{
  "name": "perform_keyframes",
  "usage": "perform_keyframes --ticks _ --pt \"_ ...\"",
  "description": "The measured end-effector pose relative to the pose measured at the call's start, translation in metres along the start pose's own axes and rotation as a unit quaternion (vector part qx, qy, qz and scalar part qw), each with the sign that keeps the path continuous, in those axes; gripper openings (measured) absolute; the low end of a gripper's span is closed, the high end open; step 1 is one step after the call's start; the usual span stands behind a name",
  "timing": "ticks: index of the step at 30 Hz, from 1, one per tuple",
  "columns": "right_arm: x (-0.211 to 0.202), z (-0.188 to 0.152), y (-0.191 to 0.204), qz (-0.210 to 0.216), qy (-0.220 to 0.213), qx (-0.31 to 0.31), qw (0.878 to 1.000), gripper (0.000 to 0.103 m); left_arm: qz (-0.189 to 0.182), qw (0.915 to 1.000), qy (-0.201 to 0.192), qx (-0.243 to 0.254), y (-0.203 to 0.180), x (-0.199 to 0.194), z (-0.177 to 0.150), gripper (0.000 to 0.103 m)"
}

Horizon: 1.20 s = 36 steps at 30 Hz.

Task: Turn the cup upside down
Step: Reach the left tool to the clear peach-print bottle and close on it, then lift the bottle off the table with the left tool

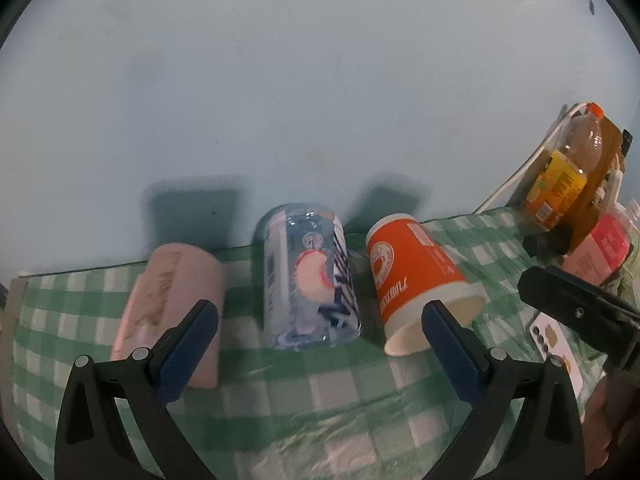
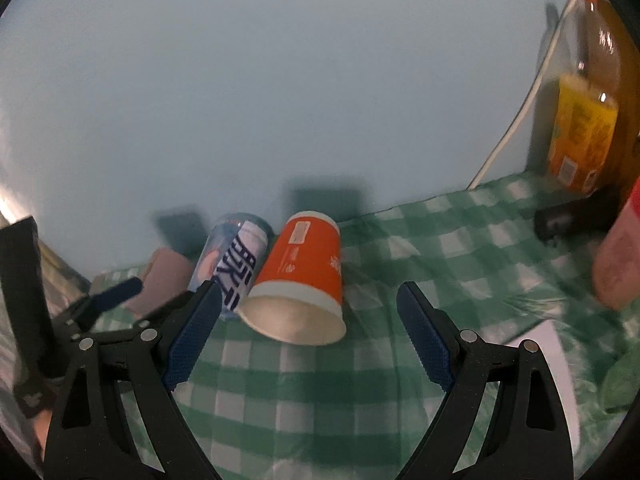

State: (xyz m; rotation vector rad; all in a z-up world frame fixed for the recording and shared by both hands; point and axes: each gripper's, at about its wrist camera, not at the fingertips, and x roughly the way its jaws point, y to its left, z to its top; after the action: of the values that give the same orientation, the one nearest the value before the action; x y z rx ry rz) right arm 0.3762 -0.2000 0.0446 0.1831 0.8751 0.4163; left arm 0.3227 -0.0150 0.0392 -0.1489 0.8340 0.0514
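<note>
An orange paper cup (image 1: 416, 280) with white rim lies on its side on the green checked tablecloth (image 1: 320, 400), its open mouth toward me; it also shows in the right wrist view (image 2: 304, 276). My left gripper (image 1: 320, 324) is open and empty, its fingers straddling a clear printed cup. My right gripper (image 2: 308, 312) is open and empty, just in front of the orange cup's mouth, not touching it. The right gripper's body shows at the right of the left wrist view (image 1: 576, 312).
A clear printed plastic cup (image 1: 308, 276) lies left of the orange cup, touching it, and a pink cup (image 1: 172, 304) lies further left. A juice bottle (image 2: 588, 92), a dark object (image 2: 568, 220), a pink-red container (image 2: 624, 248) and a white card (image 1: 556, 348) are at right. A wall is behind.
</note>
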Motion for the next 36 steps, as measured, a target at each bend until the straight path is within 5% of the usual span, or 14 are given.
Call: perform_keyframes --ticks 4,21,27,36 --pt "0.011 0.009 -0.002 0.032 0.016 0.014 0.999 0.088 -0.001 0.9999 0.014 0.005 -0.006 0.018 0.006 0.103" --pt "0.028 0.014 0.003 0.046 0.042 0.018 0.998 0.088 -0.018 0.9968 0.065 -0.043 0.009 0.068 0.018 0.102" --pt "0.032 0.010 0.004 0.044 0.046 0.017 0.998 0.088 -0.012 0.9962 0.084 -0.020 0.006 0.076 0.014 0.073" --pt "0.030 0.006 0.009 0.048 0.044 0.008 0.998 0.088 -0.002 0.9976 0.068 -0.012 0.009 0.066 0.012 0.071"
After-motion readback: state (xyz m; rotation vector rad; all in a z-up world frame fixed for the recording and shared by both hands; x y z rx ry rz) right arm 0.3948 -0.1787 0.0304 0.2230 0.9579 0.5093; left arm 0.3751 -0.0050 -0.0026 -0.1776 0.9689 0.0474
